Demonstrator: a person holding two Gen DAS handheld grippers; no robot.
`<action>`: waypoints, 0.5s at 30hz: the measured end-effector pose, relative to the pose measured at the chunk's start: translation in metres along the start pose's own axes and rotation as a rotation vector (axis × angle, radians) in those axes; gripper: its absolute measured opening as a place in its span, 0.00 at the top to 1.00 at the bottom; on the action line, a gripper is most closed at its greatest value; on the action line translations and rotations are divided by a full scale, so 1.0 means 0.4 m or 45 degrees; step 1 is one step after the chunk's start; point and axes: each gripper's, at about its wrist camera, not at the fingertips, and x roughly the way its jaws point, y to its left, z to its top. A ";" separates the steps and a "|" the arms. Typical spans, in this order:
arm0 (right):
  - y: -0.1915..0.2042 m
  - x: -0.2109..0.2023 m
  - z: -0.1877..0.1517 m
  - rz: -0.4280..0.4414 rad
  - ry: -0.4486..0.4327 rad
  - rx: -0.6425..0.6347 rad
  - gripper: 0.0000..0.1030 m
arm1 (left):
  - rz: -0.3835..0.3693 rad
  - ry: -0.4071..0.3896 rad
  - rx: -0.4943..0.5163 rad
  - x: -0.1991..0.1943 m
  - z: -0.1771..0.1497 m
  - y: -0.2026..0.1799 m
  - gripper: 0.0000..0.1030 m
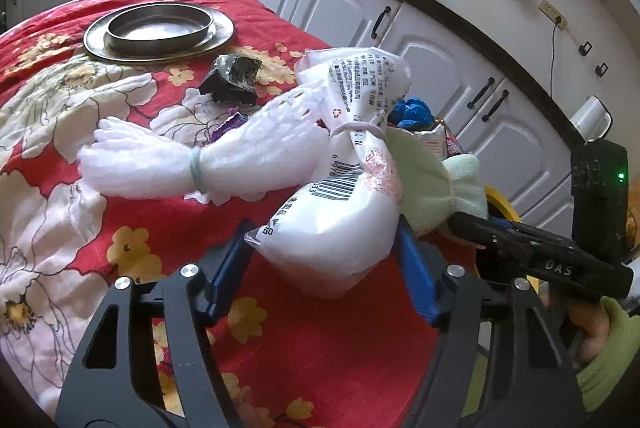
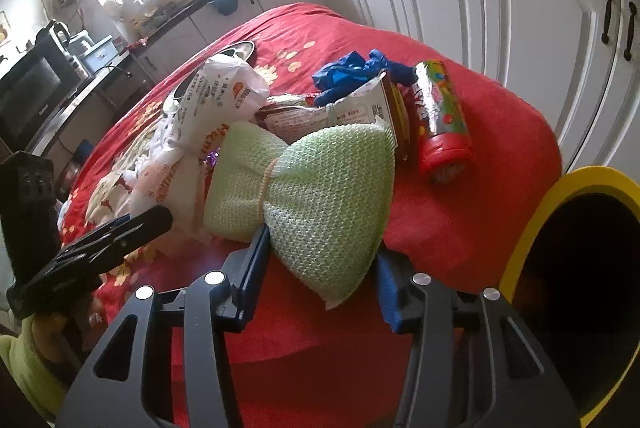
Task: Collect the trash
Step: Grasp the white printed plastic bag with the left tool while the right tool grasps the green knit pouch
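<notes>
- Left gripper (image 1: pixel 324 260) is pinching the white bag (image 1: pixel 332 224); right gripper (image 2: pixel 320 268) is pinching the green cloth (image 2: pixel 316 188) — both lifted just over the red table (image 2: pixel 480 228).
- Advisable: keeping both grips firm while swinging toward the yellow bin (image 2: pixel 532 228) — beside the table's edge.

1. Showing glossy, crinkled plastic on the white printed bag (image 1: pixel 340 212).
2. Looking soft and coarsely knitted, the pale green cloth bundle (image 2: pixel 316 188).
3. Gleaming dully as brushed metal, the round pan (image 1: pixel 158 28).
4. Appearing matt woven cloth, the red floral cover (image 1: pixel 80 132) over the bench.
5. Shining as foil-like plastic, the red tube (image 2: pixel 440 120).
6. Reading as smooth matt plastic, the yellow bin rim (image 2: pixel 532 228).
</notes>
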 end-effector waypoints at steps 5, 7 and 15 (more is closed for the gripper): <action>-0.002 -0.028 0.002 -0.017 -0.022 -0.007 0.56 | -0.015 -0.010 0.013 -0.010 -0.002 -0.006 0.60; 0.002 -0.039 0.002 -0.020 -0.034 -0.017 0.56 | -0.013 -0.015 0.035 -0.018 -0.002 -0.015 0.63; 0.030 -0.093 0.010 -0.057 -0.104 -0.097 0.57 | -0.050 -0.056 0.098 -0.063 0.002 -0.053 0.67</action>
